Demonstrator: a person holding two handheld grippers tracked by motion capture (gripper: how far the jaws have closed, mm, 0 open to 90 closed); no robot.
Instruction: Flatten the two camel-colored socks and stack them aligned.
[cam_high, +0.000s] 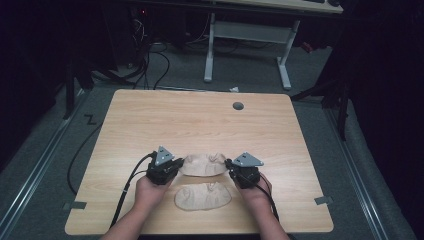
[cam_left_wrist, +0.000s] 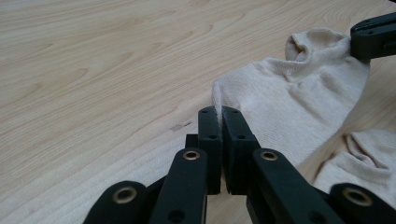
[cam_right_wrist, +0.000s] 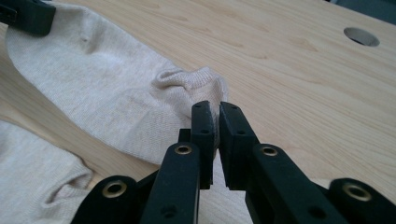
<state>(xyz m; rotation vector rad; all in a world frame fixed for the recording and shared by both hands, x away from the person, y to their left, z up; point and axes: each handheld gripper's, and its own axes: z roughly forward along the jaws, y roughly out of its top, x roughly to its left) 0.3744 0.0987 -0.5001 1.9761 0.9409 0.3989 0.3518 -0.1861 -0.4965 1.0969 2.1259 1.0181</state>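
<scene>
Two beige socks lie on the wooden table (cam_high: 200, 120). The far sock (cam_high: 202, 164) stretches between both grippers. My left gripper (cam_high: 176, 166) is shut on its toe end; in the left gripper view the fabric edge of this sock (cam_left_wrist: 280, 107) is pinched between the closed jaws of that gripper (cam_left_wrist: 219, 116). My right gripper (cam_high: 229, 167) is shut on the cuff end, and the right gripper view shows the cuff of the sock (cam_right_wrist: 116, 88) caught in its jaws (cam_right_wrist: 216, 112). The near sock (cam_high: 202, 196) lies flat between the person's hands, untouched.
A round cable hole (cam_high: 238, 106) sits near the table's far edge. Black cables trail from both grippers off the near edge. Beyond the table stand a white desk frame (cam_high: 247, 40) and floor cables. Tape marks (cam_high: 75, 205) flank the table.
</scene>
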